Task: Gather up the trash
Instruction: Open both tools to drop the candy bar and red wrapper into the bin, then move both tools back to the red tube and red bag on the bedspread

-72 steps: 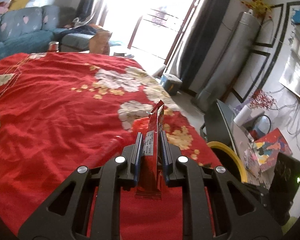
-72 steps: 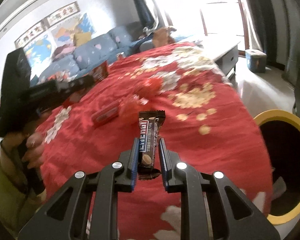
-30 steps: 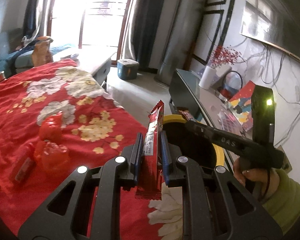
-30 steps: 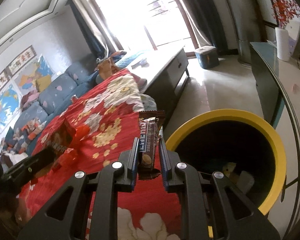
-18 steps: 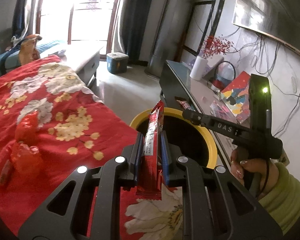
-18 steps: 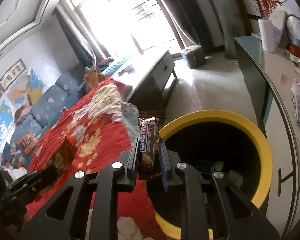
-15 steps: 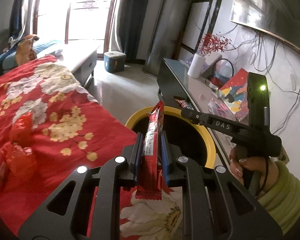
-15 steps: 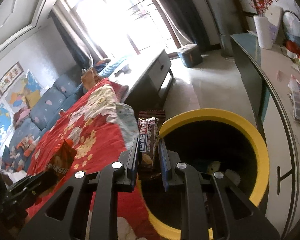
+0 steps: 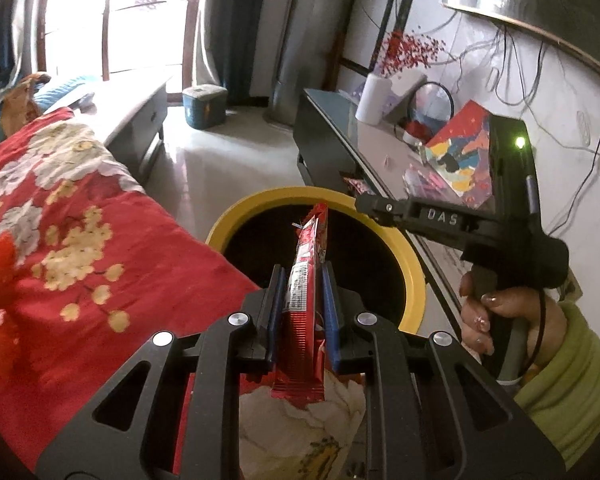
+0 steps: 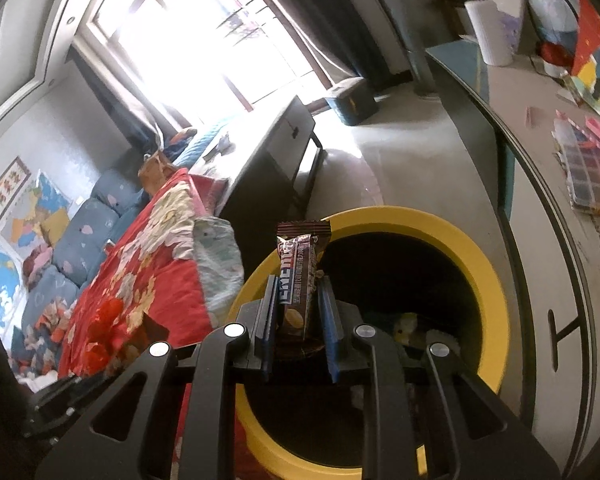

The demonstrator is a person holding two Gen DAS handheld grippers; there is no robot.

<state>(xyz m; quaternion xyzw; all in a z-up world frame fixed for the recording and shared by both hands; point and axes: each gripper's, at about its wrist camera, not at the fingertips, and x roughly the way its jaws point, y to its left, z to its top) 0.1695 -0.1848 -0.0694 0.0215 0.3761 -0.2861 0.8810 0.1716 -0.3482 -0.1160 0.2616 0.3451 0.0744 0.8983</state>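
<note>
My left gripper (image 9: 300,280) is shut on a red snack wrapper (image 9: 305,300) that stands on edge between its jaws, at the near rim of the yellow-rimmed trash bin (image 9: 414,280). My right gripper (image 10: 299,292) is shut on a brown chocolate-bar wrapper (image 10: 298,280) and holds it over the bin's (image 10: 492,280) dark opening. Some trash lies at the bottom of the bin. In the left wrist view the right gripper (image 9: 364,202) reaches over the bin's far rim. Red crumpled wrappers (image 10: 104,328) lie on the red floral cloth (image 9: 100,240).
A dark console table (image 9: 332,120) with a paper roll, a mirror and colourful papers runs along the wall right of the bin. A grey low cabinet (image 10: 276,152) and a small blue box (image 9: 204,106) stand on the floor by the window. A blue sofa (image 10: 84,232) is behind the cloth.
Both grippers have swung from over the red cloth to the yellow bin, each still holding its wrapper. The right gripper now hangs over the bin opening and its jaws look slightly wider.
</note>
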